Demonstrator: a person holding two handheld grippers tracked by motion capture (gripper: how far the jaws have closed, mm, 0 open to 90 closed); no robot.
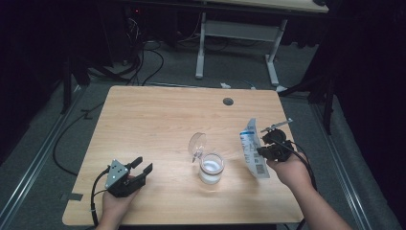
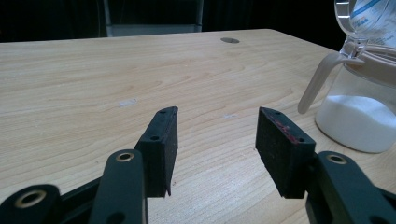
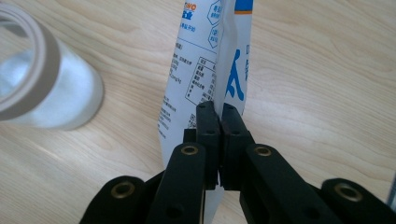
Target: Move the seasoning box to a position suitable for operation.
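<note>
A clear jar (image 1: 211, 168) with white powder in its bottom stands near the middle of the table, its hinged lid (image 1: 197, 144) tipped open to the left. The jar (image 2: 362, 105) shows at the right of the left gripper view, the jar (image 3: 39, 81) again at the left of the right gripper view. My right gripper (image 1: 262, 150) is shut on a white and blue printed pouch (image 1: 252, 148), held to the right of the jar. The pouch (image 3: 205, 60) is pinched flat between the jaws. My left gripper (image 1: 142, 166) rests at the front left, open, nothing between its pads (image 2: 164, 142).
The wooden table (image 1: 158, 115) has a round cable hole (image 1: 228, 101) near its far edge. Beyond it stand a white desk frame (image 1: 239, 33) and cables on the grey floor. A black cable (image 1: 299, 155) trails from the right gripper.
</note>
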